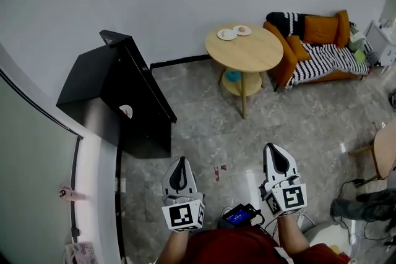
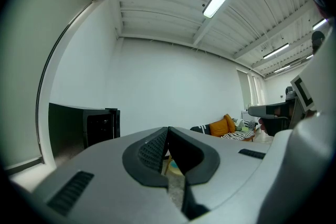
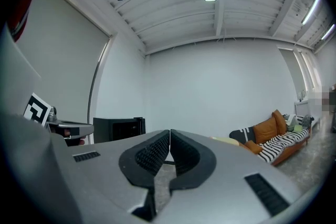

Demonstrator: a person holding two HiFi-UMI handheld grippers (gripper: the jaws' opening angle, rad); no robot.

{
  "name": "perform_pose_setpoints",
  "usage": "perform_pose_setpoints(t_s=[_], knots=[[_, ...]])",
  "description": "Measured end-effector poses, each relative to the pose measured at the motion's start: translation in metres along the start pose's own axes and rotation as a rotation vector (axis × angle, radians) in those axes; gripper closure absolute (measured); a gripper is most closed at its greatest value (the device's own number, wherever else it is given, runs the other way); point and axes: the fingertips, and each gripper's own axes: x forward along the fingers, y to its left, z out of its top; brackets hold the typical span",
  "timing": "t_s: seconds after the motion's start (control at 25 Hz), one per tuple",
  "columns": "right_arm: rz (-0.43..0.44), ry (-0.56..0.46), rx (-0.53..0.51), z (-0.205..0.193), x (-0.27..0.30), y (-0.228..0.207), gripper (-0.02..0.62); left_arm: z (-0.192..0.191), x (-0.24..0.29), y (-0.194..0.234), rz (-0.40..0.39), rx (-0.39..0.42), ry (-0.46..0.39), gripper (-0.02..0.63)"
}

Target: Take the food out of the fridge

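Currently both tools are held low and close to the person's body, side by side and pointing forward. The left gripper has its jaws pressed together with nothing between them, as its own view shows. The right gripper is the same: its jaws meet at the tips and hold nothing.

The black fridge stands on the grey floor at about 10 o'clock from the grippers, well apart from them. Its door stands open, and its long edge runs from the wall at the far left toward the near right. The inside is dark in the left gripper view, so I cannot tell what food lies in it.

At about 1 o'clock stands a round wooden table with two small plates near its far edge; something pale and pinkish lies on them. At 2 o'clock is an orange sofa with a striped blanket.
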Motion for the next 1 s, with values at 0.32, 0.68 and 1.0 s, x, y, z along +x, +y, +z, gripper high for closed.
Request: perform_pose_setpoints(t_s=[0.32,0.68,1.0], knots=[[0.013,0.004,0.01,-0.005,0.029,-0.025,0.573,-0.006,0.042,-0.013,-0.012,0.003,0.019,0.594],[-0.019,0.002,0.019,-0.005,0.094,-0.033,0.572,-0.01,0.107,0.011,-0.036,0.0,0.025,0.593],[-0.026,0.024,-0.015,-0.002,0.173,-0.03,0.572,-0.004,0.183,0.054,-0.061,-0.014,0.009,0.592]])
